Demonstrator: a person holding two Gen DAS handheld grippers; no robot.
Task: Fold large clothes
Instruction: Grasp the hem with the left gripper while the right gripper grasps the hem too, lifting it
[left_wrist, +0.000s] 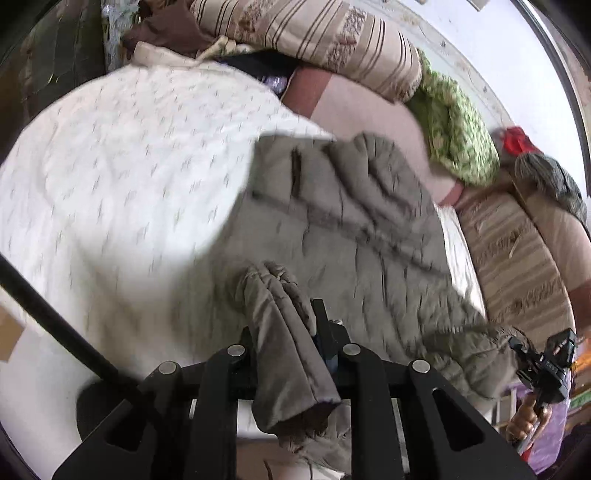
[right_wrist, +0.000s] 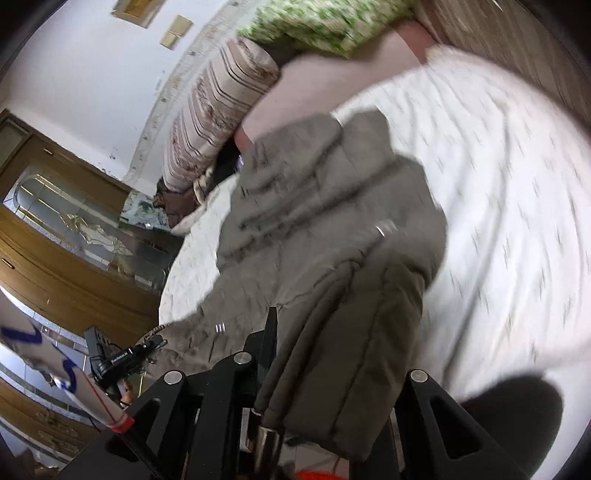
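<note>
At lower centre of each wrist view, the left gripper (left_wrist: 284, 332) and right gripper (right_wrist: 317, 354) each clench the grey quilted jacket (left_wrist: 351, 236) over the white bedspread (left_wrist: 122, 155)

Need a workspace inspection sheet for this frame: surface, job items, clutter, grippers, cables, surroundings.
Surface: bed with white quilted cover; a pink sheet shows at the far end.
Job's things: grey-green padded jacket spread on the cover, both near ends lifted. Views are motion-blurred.
Clutter: striped rolled bedding, green patterned blanket, red cloth, brown cloth, all at the bed's far end.
Grippers: left gripper shut on a jacket fold; right gripper shut on another fold.
Cables: thin black rod or cable crossing the lower left of the left wrist view; cannot tell which.
Surroundings: white wall, wooden wardrobe with glass door.
</note>
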